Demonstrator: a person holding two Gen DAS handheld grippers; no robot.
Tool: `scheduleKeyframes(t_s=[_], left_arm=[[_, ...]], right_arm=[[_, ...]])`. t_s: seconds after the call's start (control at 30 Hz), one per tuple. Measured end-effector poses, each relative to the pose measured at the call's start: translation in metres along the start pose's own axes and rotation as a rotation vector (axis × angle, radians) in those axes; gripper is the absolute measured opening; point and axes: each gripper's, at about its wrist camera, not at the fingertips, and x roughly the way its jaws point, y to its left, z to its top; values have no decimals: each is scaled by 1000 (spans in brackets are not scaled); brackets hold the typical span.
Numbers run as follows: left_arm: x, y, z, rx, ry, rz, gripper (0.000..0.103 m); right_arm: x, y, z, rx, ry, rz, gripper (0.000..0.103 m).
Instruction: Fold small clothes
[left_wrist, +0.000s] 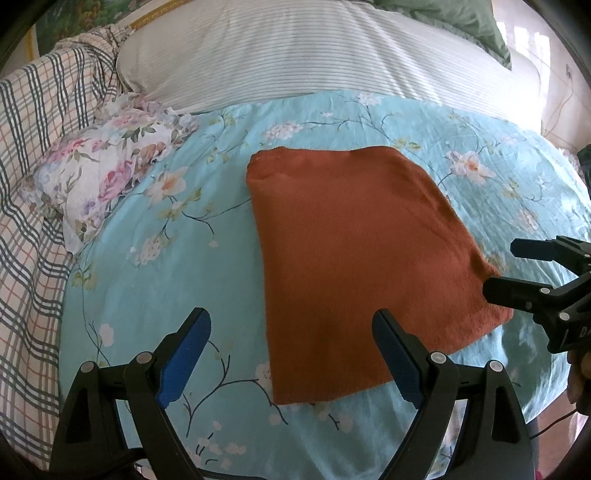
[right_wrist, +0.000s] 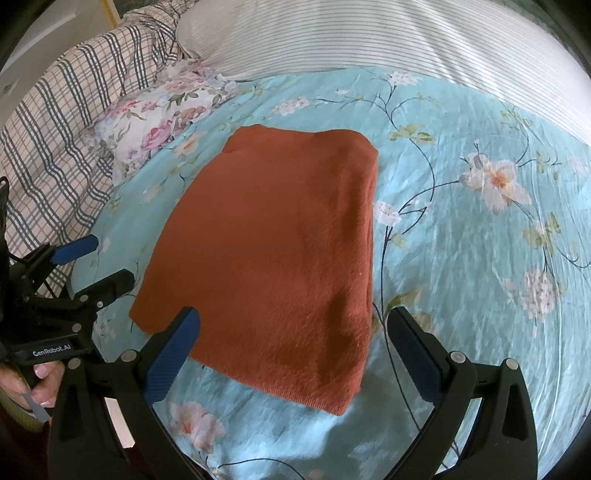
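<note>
Both tongs, left tongs (left_wrist: 291, 354) and right tongs (right_wrist: 293, 354), wide apart, empty, above folded rust garment (left_wrist: 354, 258).

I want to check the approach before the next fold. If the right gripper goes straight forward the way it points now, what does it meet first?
Most likely the rust-orange folded garment: the right gripper is open, its near edge lying between the fingers. Height above the floral bedsheet is unclear.
</note>
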Motion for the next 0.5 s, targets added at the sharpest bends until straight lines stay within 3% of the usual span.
scheduleKeyframes(t_s=[0.5], left_arm=[[10,9,11,-33,10,32,90]], right_arm=[[7,-1,10,-3,-1,2,101]])
